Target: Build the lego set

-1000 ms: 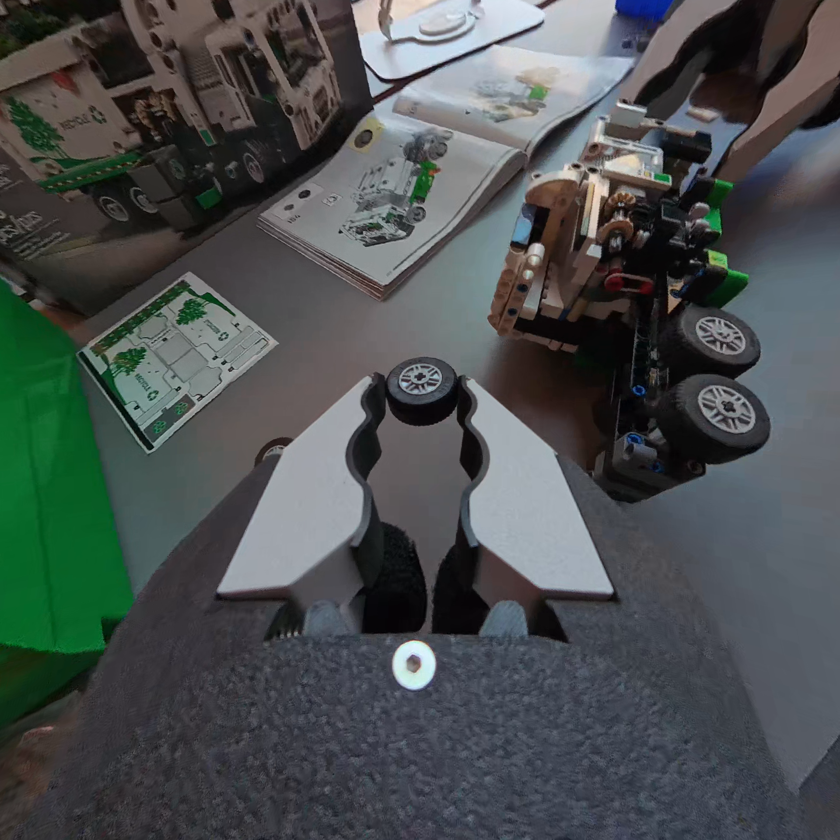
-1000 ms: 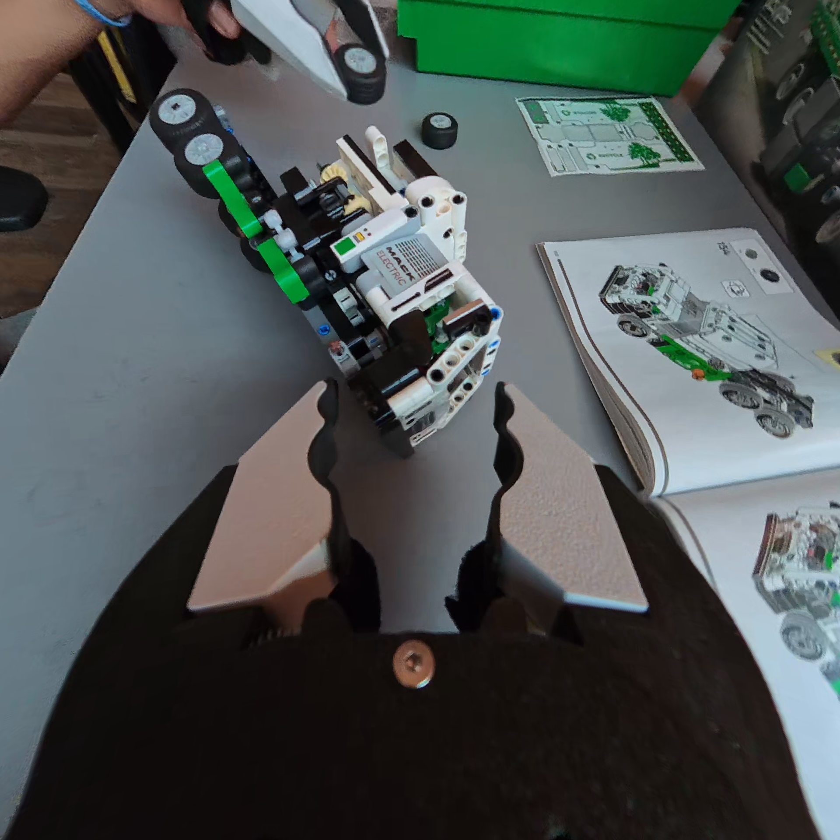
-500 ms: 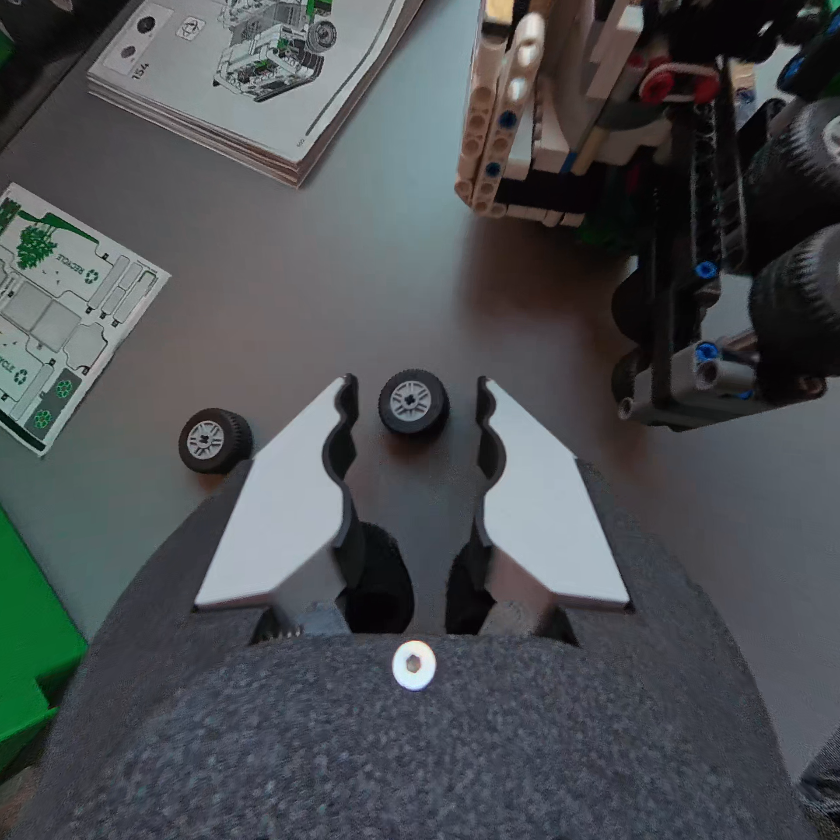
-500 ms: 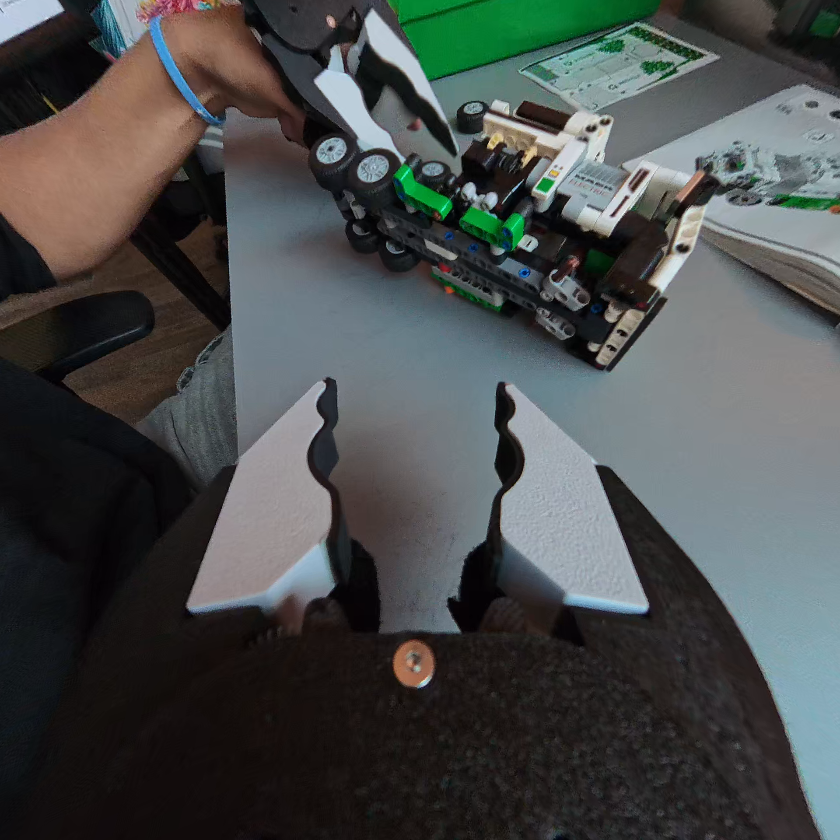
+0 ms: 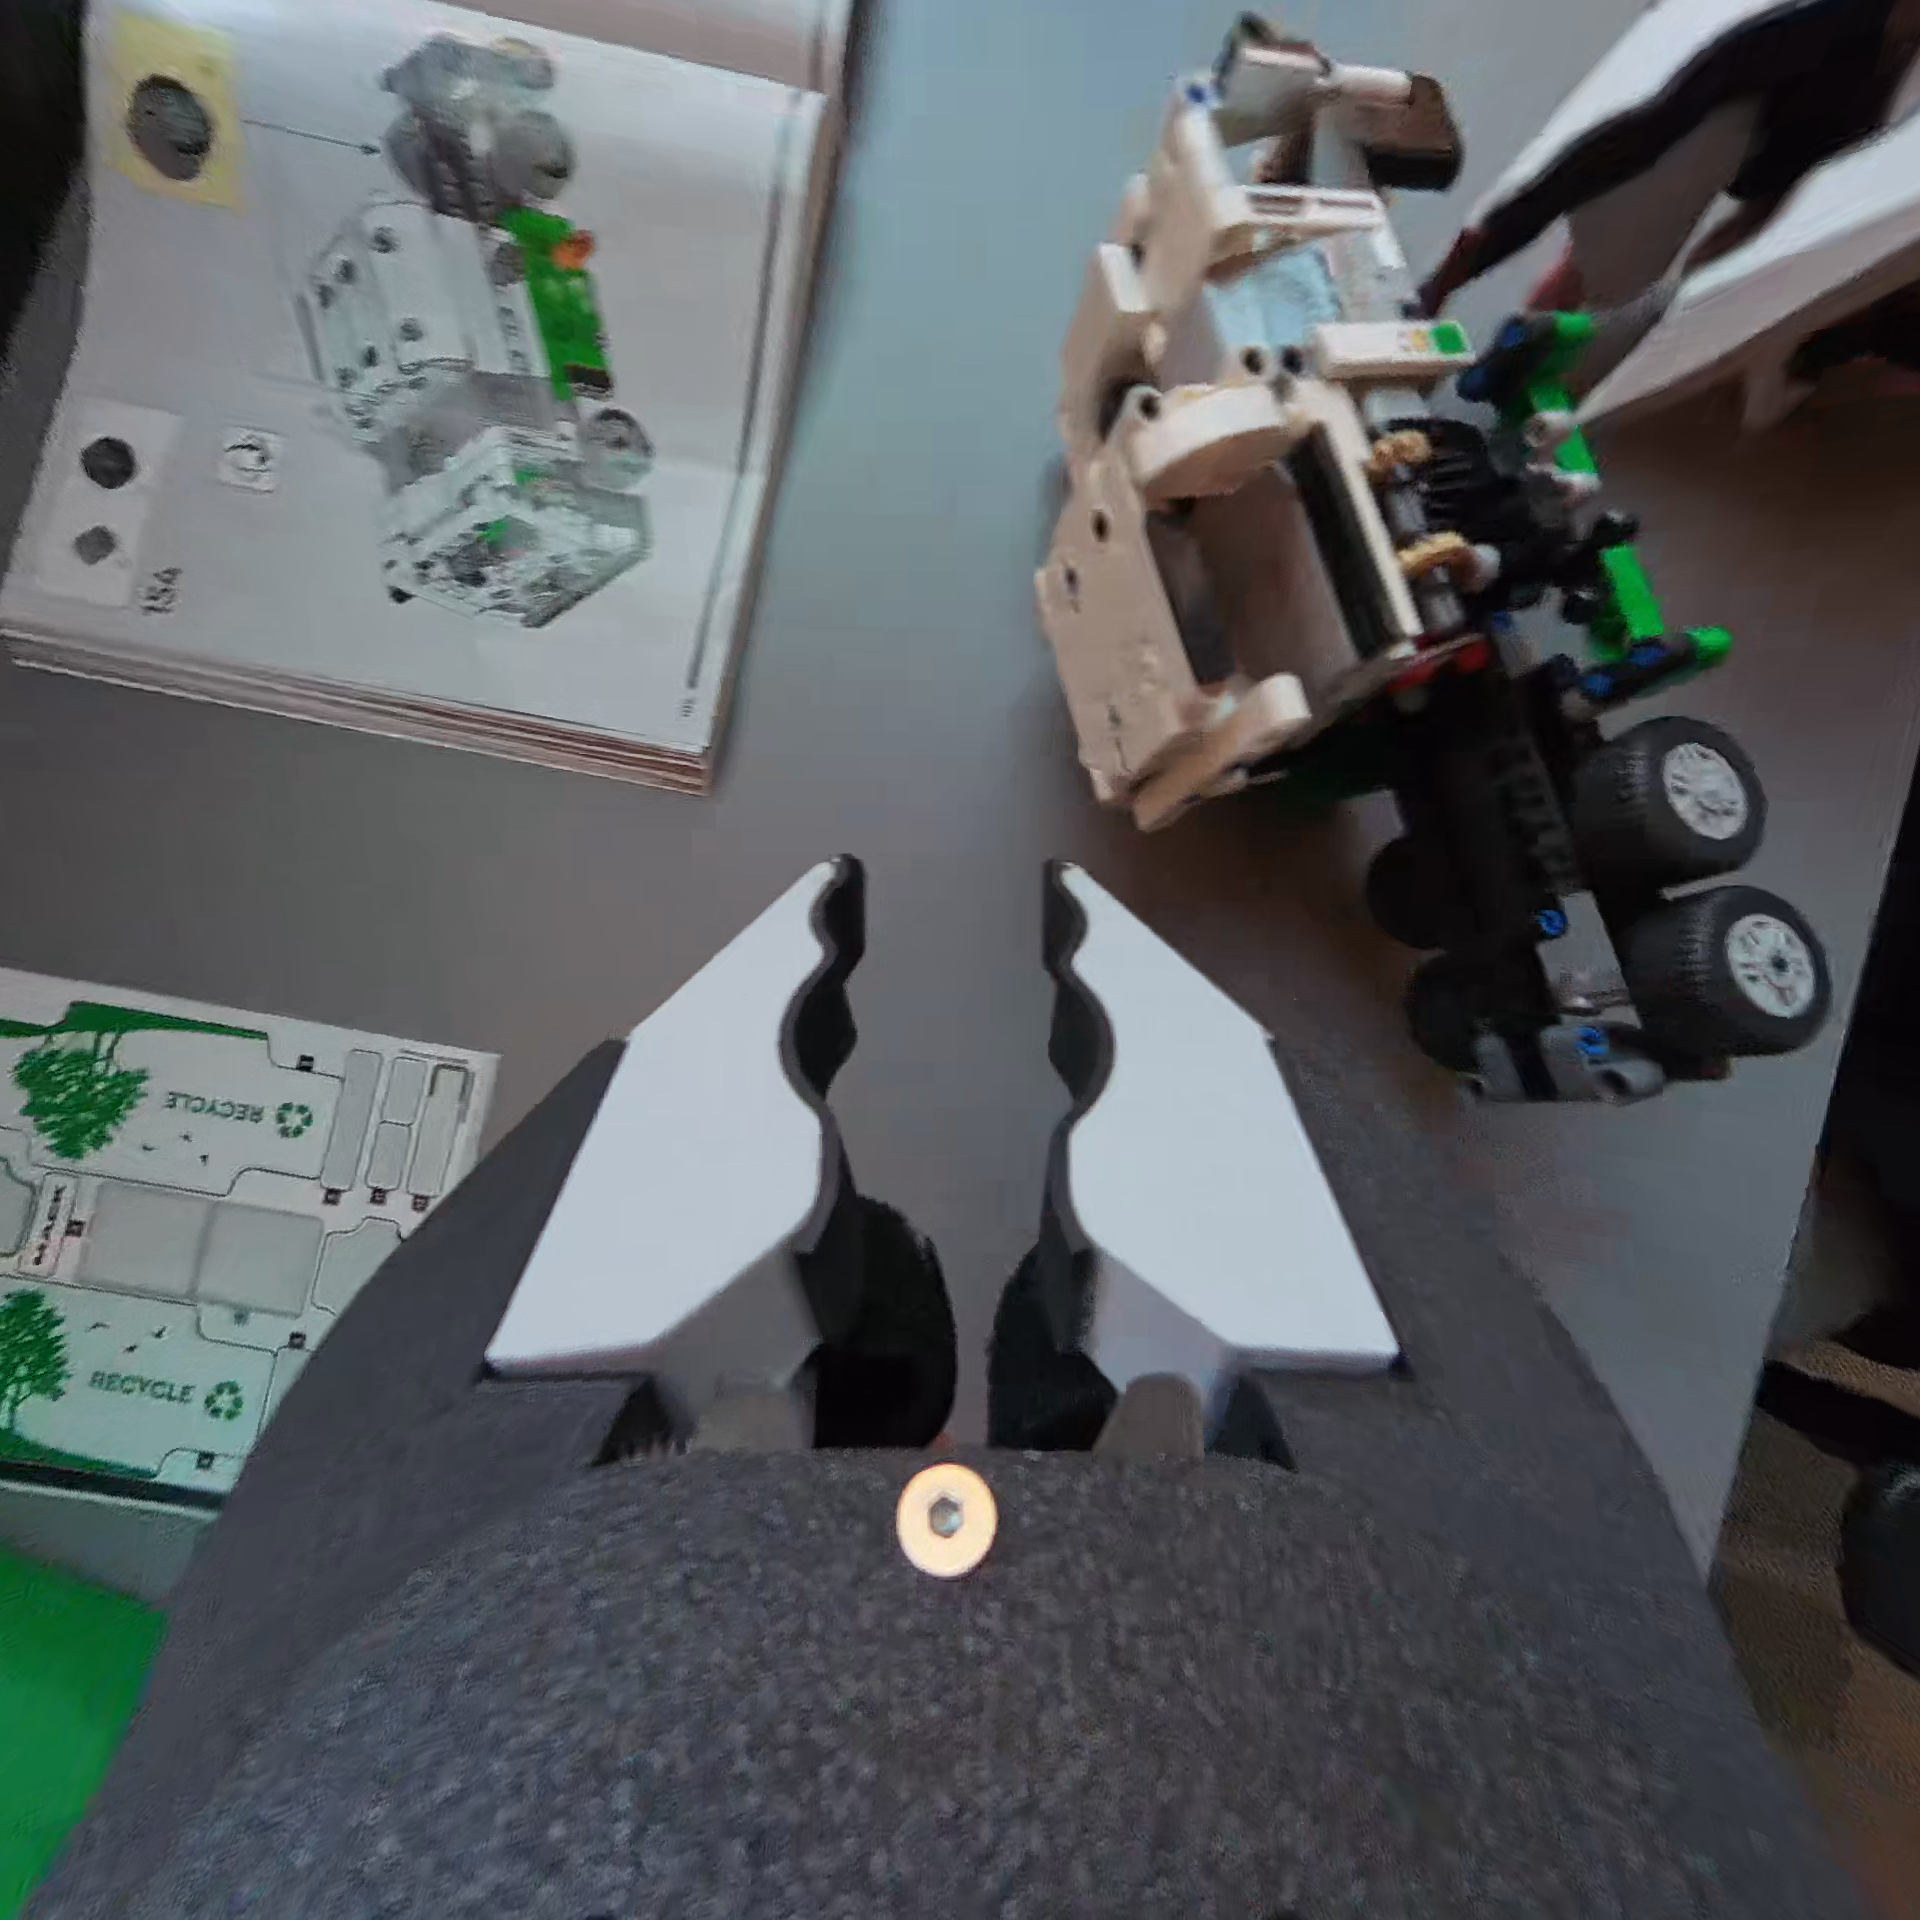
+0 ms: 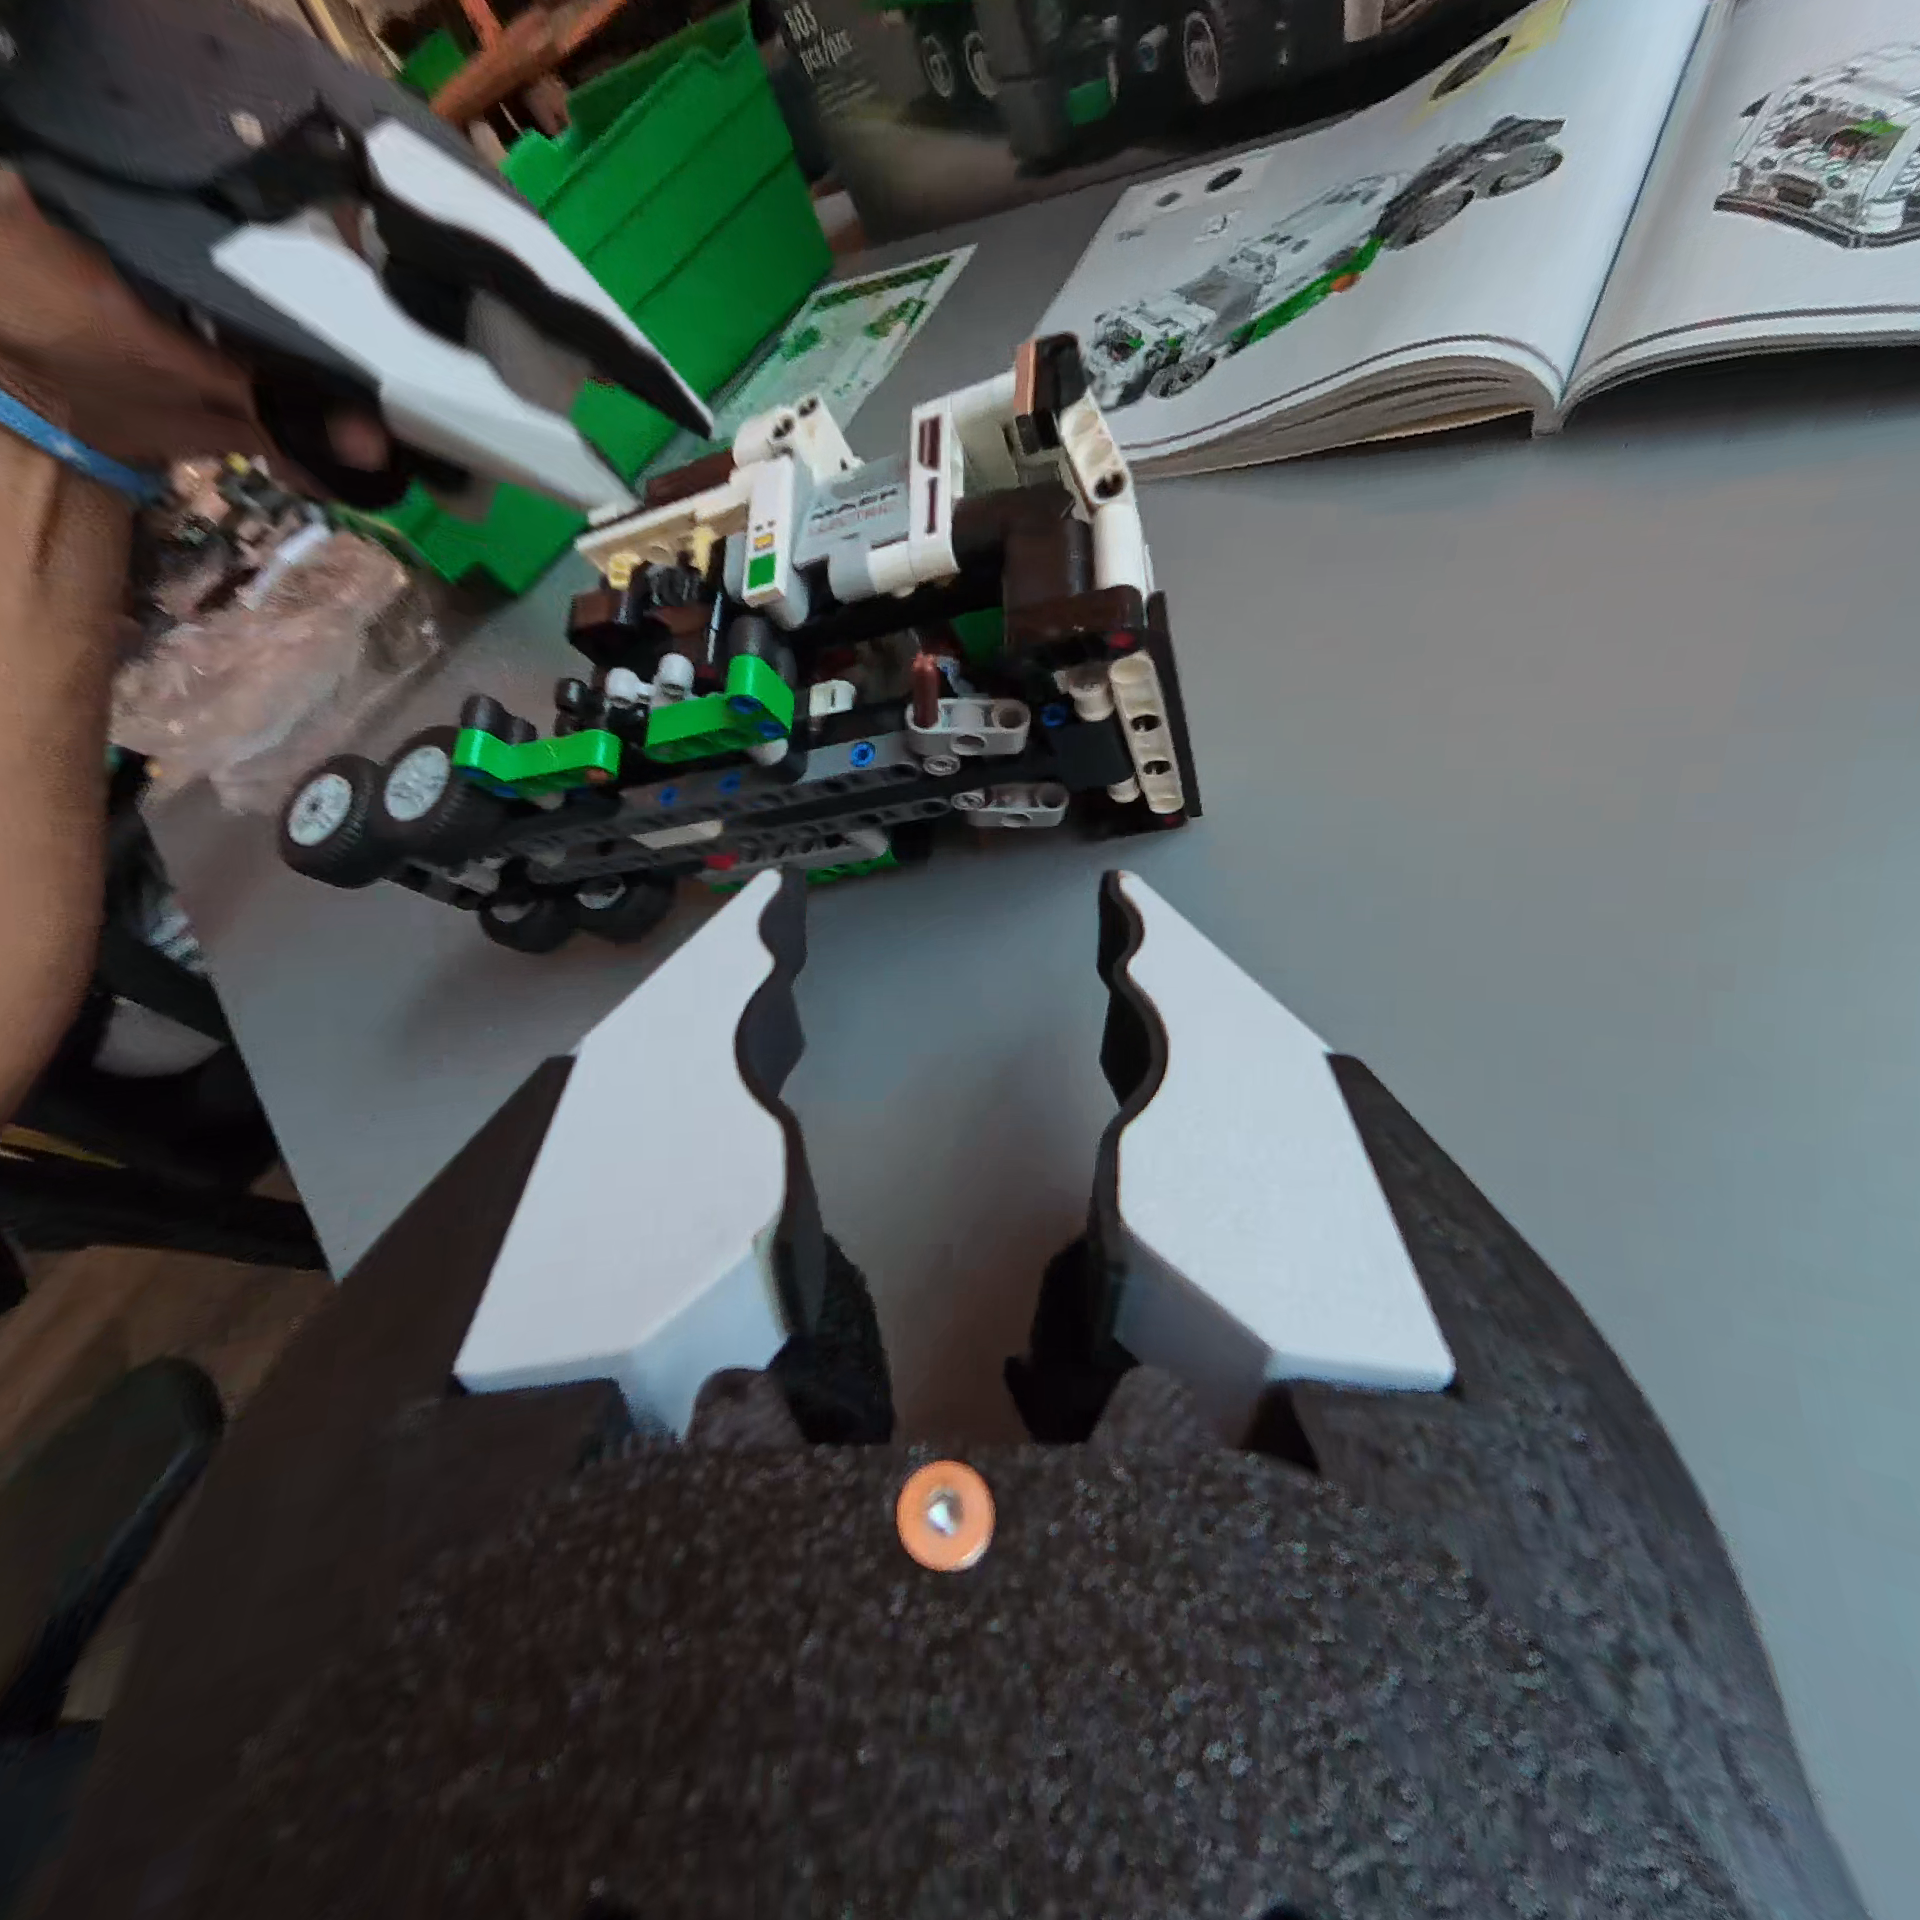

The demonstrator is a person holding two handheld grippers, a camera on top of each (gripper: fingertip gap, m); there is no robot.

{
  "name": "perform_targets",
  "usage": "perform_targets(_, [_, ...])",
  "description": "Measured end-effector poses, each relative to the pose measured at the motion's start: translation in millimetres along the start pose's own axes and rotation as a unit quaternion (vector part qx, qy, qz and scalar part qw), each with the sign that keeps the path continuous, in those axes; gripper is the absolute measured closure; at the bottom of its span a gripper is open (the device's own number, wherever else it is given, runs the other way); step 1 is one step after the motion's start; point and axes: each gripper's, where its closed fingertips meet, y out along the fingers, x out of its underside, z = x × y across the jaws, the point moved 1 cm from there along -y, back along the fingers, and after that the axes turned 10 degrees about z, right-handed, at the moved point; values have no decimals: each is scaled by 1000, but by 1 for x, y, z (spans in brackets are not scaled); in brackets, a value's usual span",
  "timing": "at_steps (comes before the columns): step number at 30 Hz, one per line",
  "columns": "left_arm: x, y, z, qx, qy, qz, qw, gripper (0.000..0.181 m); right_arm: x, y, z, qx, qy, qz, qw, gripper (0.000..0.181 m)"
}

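The partly built lego truck [image 5: 1299, 540] has a white cab, green parts, a black chassis and rear wheels; it stands on the grey table [image 5: 935, 520] ahead and to the right of my left gripper [image 5: 951, 883]. That gripper is open and empty above bare table. In the right wrist view the truck [image 6: 862, 665] shows side-on, just beyond my right gripper [image 6: 951, 904], which is open and empty. The left gripper [image 6: 660, 462] hovers there by the truck's top left. No loose wheel is in view.
An open instruction booklet [image 5: 416, 364] [image 6: 1455, 260] lies beyond the truck. A sticker sheet [image 5: 208, 1226] [image 6: 862, 322] and green bins [image 6: 675, 208] are on the left side. Clear plastic bags [image 6: 281, 644] lie past the table edge. The table's edge [image 5: 1849, 935] runs close to the truck's rear wheels.
My left gripper held a small wheel, set it on the table and opened, then moved away; the loose wheels have left view. My right gripper swung round to the truck's side.
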Motion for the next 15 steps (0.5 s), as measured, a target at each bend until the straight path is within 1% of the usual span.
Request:
perform_targets(1, [-3,2,-10,-1,-16,10,1000,157,0,1,2,8,-14,-9,1000,132])
perform_targets(3, [-9,14,-16,6,-28,14,999,170,-6,3,2,16,-24,8,1000,148])
perform_targets(5, [-1,31,-19,-6,3,-29,1000,177,2,11,-2,13,-34,-20,999,151])
perform_targets(6, [4,40,-20,-11,15,-49,999,178,6,15,-2,15,-38,-36,999,152])
perform_targets(7, [6,49,-16,0,19,-59,998,179,7,18,-2,22,-42,-41,998,155])
perform_targets(9, [4,64,-5,27,14,-47,998,180,11,23,2,39,-51,-64,996,164])
perform_targets(11, [3,73,4,43,8,-41,998,181,22,29,-2,23,-44,-110,993,169])
perform_targets(13, [4,78,7,34,9,-38,999,181,22,36,-6,9,-27,-111,993,174])
perform_targets(15, [5,79,9,22,8,-39,999,181,22,41,-7,10,-32,-114,993,180])
